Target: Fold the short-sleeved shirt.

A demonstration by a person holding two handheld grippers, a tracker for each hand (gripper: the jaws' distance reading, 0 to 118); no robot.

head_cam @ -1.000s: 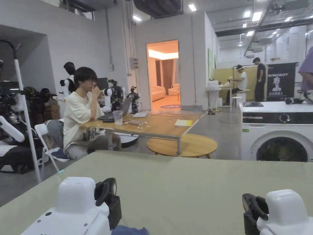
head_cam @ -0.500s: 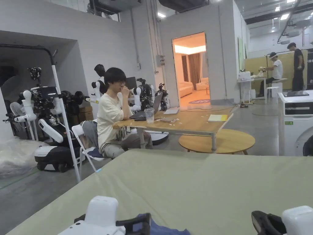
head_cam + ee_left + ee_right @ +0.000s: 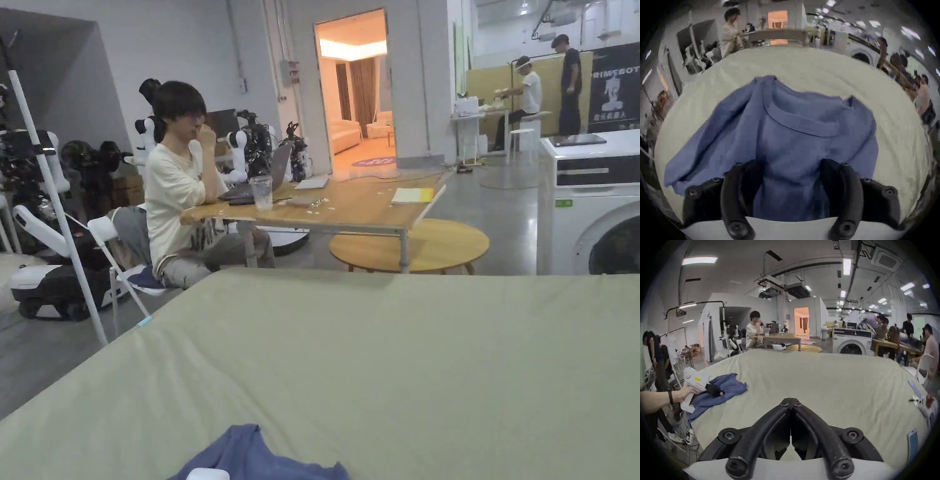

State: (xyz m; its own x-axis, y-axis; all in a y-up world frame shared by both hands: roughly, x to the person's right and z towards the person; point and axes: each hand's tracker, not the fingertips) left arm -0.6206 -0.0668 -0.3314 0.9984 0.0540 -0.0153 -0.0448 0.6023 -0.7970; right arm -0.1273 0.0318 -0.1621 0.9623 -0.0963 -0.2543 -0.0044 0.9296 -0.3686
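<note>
A blue short-sleeved shirt (image 3: 802,129) lies crumpled on the pale green table (image 3: 406,362), near its left front corner. Its collar faces up in the left gripper view, and part of it shows low in the head view (image 3: 250,453). My left gripper (image 3: 791,170) is open, its black jaws wide apart over the shirt's cloth. In the right gripper view a hand holds this left gripper (image 3: 716,390) down on the shirt (image 3: 730,386). My right gripper (image 3: 791,402) is shut on nothing, its tips meeting above bare table to the right of the shirt.
A white device with a tube (image 3: 922,402) and a phone (image 3: 912,444) lie at the table's right edge. Beyond the far edge a person sits at a wooden table (image 3: 350,209), beside a round low table (image 3: 431,244) and a washing machine (image 3: 594,206). Other people stand around.
Both grippers have dropped toward the bottom of the head view, beyond what the camera's shift explains. The left one is now down over the shirt. More of the blue cloth shows.
</note>
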